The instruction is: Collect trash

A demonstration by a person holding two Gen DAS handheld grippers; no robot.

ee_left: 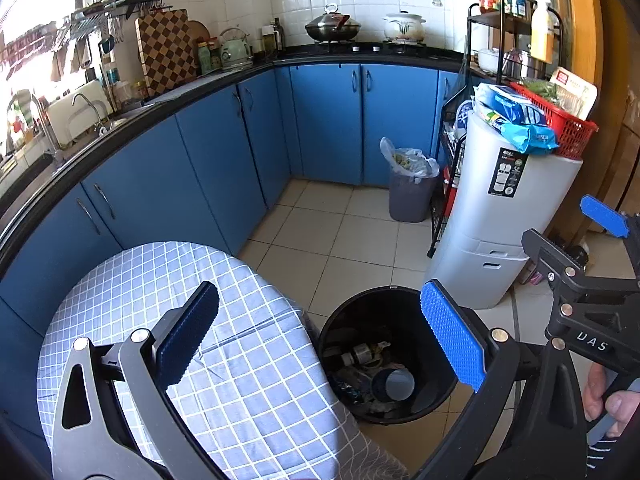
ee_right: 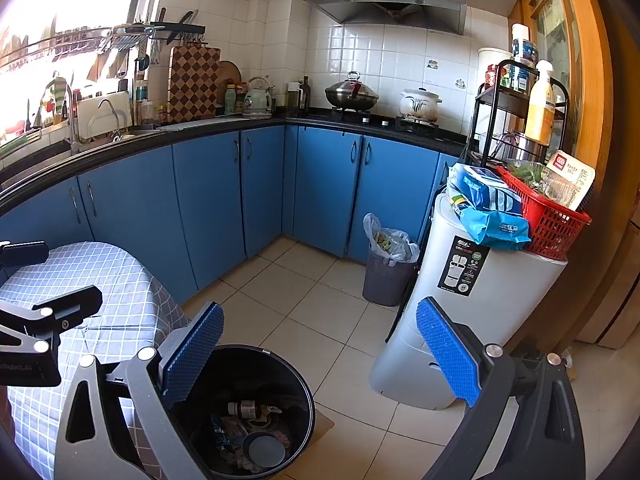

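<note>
A black round bin (ee_left: 344,320) stands on the tiled floor beside a small table with a blue checked cloth (ee_left: 160,280). Inside it lie a small bottle (ee_left: 360,354), a grey cup (ee_left: 394,386) and crumpled wrappers. The bin also shows in the right wrist view (ee_right: 296,380), with the bottle (ee_right: 248,408) and cup (ee_right: 264,450) in it. My left gripper (ee_left: 320,332) is open and empty, above the table edge and the bin. My right gripper (ee_right: 320,356) is open and empty, above the bin's right side; it also shows in the left wrist view (ee_left: 576,280).
A grey bin with a plastic liner (ee_left: 410,184) stands by the blue cabinets (ee_left: 332,120). A tall white appliance (ee_left: 492,220) carries blue packets and a red basket (ee_left: 568,124). A black rack (ee_left: 516,20) stands behind it. The counter holds a stove, pots and a sink.
</note>
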